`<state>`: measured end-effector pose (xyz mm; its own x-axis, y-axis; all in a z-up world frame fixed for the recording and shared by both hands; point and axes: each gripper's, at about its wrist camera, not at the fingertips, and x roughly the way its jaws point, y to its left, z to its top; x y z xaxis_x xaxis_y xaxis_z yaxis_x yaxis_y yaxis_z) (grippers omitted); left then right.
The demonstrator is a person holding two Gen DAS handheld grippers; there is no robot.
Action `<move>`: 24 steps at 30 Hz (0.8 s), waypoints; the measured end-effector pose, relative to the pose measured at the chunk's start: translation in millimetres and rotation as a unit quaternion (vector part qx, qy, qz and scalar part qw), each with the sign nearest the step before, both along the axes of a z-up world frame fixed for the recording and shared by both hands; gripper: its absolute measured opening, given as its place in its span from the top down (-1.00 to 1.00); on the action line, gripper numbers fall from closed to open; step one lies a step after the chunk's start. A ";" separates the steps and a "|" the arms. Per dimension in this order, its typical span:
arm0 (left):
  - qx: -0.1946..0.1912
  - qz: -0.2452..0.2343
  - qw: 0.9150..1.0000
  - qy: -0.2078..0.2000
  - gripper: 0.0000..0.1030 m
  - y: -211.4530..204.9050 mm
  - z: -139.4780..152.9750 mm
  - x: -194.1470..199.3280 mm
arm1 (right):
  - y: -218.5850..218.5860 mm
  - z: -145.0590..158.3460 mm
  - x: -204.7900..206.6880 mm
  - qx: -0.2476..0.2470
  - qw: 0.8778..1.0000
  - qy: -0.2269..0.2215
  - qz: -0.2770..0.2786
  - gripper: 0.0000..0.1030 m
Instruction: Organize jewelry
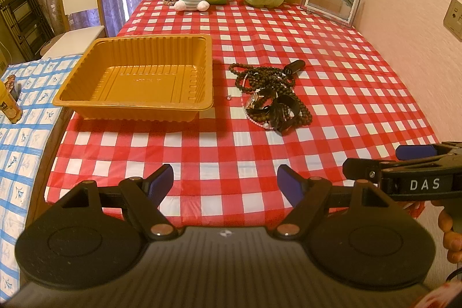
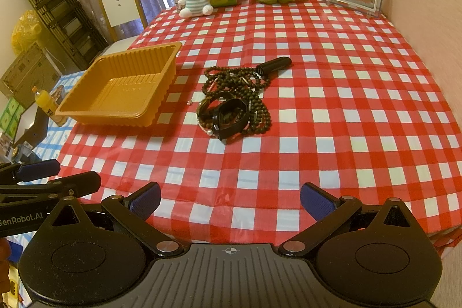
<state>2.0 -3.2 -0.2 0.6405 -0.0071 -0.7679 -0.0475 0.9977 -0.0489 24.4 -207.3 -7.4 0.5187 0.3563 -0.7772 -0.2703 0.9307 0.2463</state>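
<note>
Red-and-white checked cloth is covering the worktop (image 1: 260,158). A tangled jewelry pile (image 1: 270,95) of dark bead strands, black bands and a pink bead string is lying just right of the gold plastic tray (image 1: 138,103), apart from it. The left claw (image 1: 225,181) and right claw (image 2: 229,199) are hovering at the near edge, both spread wide, gripping nothing.

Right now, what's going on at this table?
A person holds two grippers over the near edge of the checkered table, both open and empty. The left gripper and right gripper face a tangled jewelry pile of dark bead strands and a black band. Beside it sits an empty golden tray. Nothing is sorted yet.
</note>
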 end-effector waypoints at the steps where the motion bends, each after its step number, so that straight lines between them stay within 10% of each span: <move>1: 0.000 0.000 1.000 0.000 -0.50 0.1 0.0 0.0 | 0.0 -0.1 0.1 0.000 1.000 0.000 0.000 -0.99; 24: 0.000 0.000 1.000 0.001 -0.50 0.1 -0.1 0.2 | -0.4 -2.3 2.3 0.001 1.000 0.002 0.000 -0.99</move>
